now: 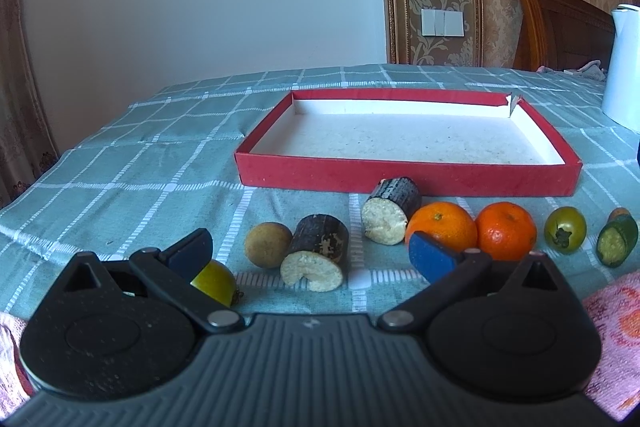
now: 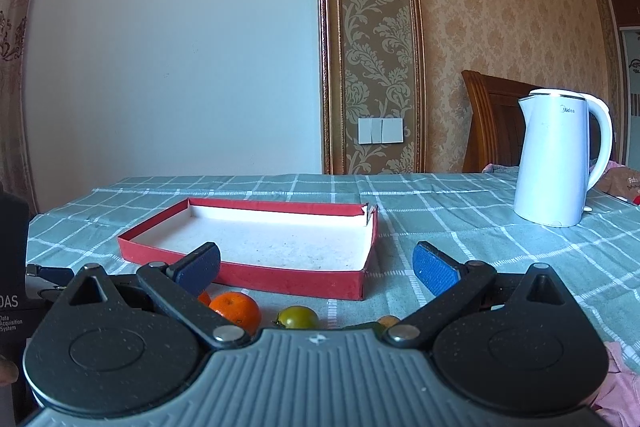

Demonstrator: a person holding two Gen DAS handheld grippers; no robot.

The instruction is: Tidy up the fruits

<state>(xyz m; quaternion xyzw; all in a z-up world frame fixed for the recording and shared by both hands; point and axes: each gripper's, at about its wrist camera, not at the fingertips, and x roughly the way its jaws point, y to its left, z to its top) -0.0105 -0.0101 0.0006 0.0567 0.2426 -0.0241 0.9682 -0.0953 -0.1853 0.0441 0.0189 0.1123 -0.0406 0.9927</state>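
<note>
Before the empty red box (image 1: 408,183), fruits (image 1: 442,229) lie in a row on the desk (image 1: 120,179), within reach for loading, while the left claw (image 1: 310,253) and right claw (image 2: 316,269) hover wide, holding nothing.

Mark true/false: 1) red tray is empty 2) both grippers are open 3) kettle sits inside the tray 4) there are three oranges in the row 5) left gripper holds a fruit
1) The red tray is empty: true.
2) Both grippers are open: true. The left gripper and the right gripper both have their jaws spread wide.
3) The kettle sits inside the tray: false. It stands on the tablecloth, right of the tray.
4) Three oranges in the row: false. There are two oranges, side by side.
5) The left gripper holds a fruit: false. It holds nothing; the fruit lies on the cloth.
</note>
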